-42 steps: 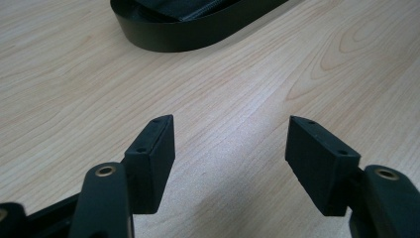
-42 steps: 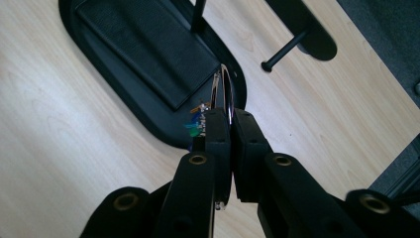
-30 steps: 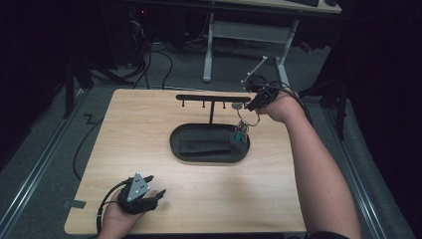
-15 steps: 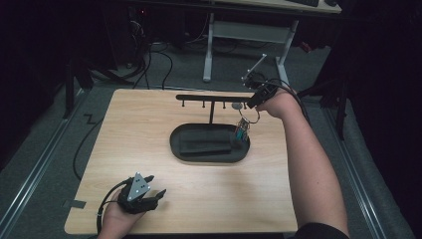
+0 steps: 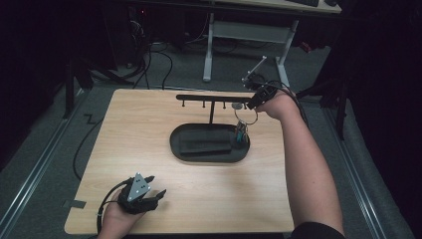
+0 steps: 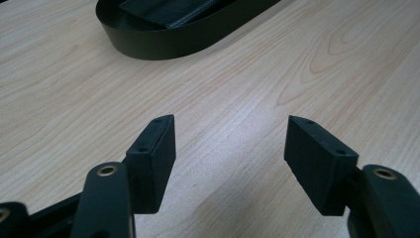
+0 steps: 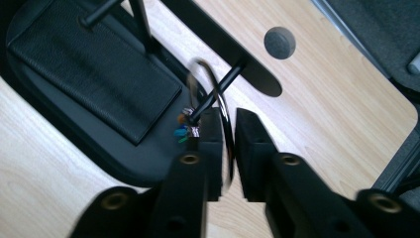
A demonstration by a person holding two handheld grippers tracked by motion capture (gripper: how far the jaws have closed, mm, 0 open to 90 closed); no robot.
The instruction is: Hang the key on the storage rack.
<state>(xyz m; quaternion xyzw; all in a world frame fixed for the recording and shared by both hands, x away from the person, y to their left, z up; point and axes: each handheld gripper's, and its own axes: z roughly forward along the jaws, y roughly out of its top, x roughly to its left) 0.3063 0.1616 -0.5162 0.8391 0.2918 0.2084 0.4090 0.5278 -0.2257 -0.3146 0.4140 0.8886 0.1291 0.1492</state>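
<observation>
Between the fingers (image 7: 213,144) of the right gripper (image 7: 225,148) runs a thin key ring (image 7: 225,134), blurred, standing in the narrow gap that separates the two black pads. These fingers have just been easing apart; from the right gripper view I cannot tell whether the pads press on the wire or merely flank it. The ring loops over a peg (image 7: 220,89) that hangs from the black rack bar (image 7: 223,47), just ahead of the fingertips. Below the ring, a small bunch of keys (image 7: 182,130) with orange, blue and green heads hangs over the rim of the oval black tray (image 7: 59,129), whose floor carries a dark rectangular pad (image 7: 94,69).

In the high view the right gripper (image 5: 253,101) is held at the right end of the rack (image 5: 211,97), the ring (image 5: 246,115) dangling under it and the keys (image 5: 241,133) reaching down to the tray's right end (image 5: 209,157). The rack's post rises from the tray in the middle of the wooden tabletop (image 5: 149,129).

The left gripper (image 5: 144,194) rests at the near left corner of the tabletop, well apart from the tray. Its fingers (image 6: 153,158) are spread wide, with bare wood between them.
</observation>
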